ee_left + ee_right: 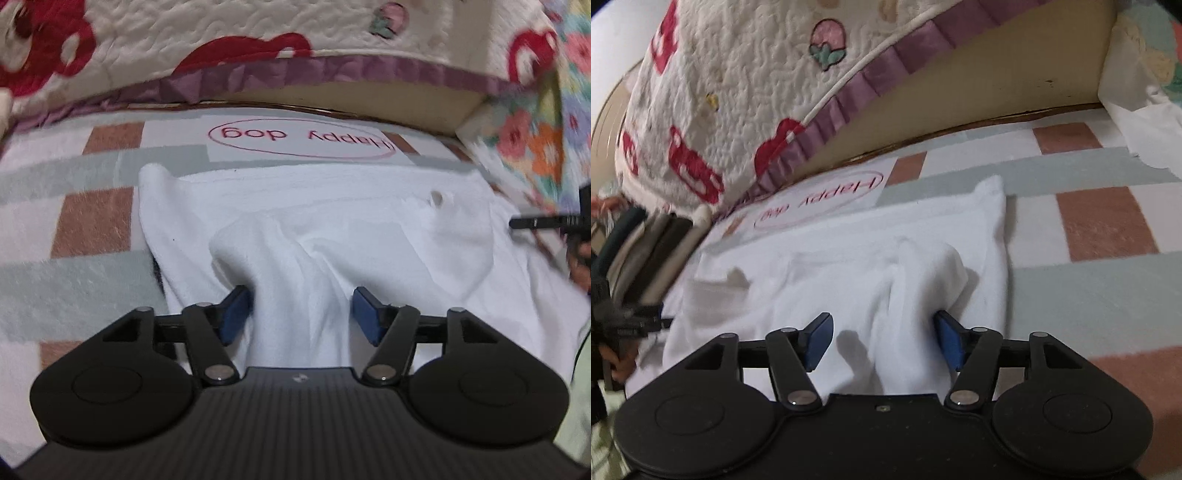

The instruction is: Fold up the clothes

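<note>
A white garment (332,206) lies spread on a checked blanket (85,221). A raised fold of it runs up between the fingers of my left gripper (300,299), which stands open around it, blue pads wide apart. In the right wrist view the same white garment (831,258) shows a bunched ridge beside the right-hand pad of my right gripper (882,321), also open. The right gripper's tip (546,222) pokes in at the far right of the left wrist view. At the left edge of the right wrist view, the left gripper (628,321) is blurred, with a hand on it.
A quilted bedspread (221,33) with red shapes and a purple ruffle hangs over the bed base behind the blanket. A "Happy dog" label (303,142) lies just past the garment. Floral fabric (535,140) is at the right. A stack of folded clothes (639,254) sits at the left.
</note>
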Action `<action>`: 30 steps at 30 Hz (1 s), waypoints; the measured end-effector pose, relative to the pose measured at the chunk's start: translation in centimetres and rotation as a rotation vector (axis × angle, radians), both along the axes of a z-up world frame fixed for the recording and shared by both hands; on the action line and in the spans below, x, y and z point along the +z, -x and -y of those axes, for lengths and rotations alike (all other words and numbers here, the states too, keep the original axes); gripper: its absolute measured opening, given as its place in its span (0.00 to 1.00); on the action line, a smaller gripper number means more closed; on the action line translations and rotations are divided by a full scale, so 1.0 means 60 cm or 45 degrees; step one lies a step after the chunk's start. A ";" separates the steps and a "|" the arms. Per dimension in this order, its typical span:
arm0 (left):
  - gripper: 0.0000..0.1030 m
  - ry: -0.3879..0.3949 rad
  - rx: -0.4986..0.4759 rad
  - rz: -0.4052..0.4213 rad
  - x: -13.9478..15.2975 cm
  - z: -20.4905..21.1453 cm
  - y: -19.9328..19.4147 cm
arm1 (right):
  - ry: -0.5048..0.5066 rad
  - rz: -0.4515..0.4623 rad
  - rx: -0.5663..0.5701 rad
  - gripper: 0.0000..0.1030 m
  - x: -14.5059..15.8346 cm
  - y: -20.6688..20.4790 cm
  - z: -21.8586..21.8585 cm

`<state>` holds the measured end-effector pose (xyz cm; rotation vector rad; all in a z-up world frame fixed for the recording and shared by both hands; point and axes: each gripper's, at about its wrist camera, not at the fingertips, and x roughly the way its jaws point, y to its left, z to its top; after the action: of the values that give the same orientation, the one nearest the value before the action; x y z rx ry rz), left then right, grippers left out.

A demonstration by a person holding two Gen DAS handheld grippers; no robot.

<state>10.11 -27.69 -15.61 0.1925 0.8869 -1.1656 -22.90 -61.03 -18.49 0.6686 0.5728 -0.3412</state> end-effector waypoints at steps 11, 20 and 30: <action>0.14 0.039 0.035 0.276 0.103 -0.027 0.060 | 0.302 0.019 -0.025 0.14 0.093 -0.007 -0.019; 0.25 -0.030 0.232 0.250 0.062 -0.016 -0.006 | 0.371 -0.056 -0.136 0.35 0.120 -0.043 0.039; 0.40 -0.063 0.372 0.184 0.044 -0.041 -0.047 | 0.063 -0.097 -0.181 0.41 0.061 0.000 0.039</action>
<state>12.91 -25.25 -12.97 0.1786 0.7875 -0.8483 -22.92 -63.37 -14.83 0.6524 0.5889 -0.5144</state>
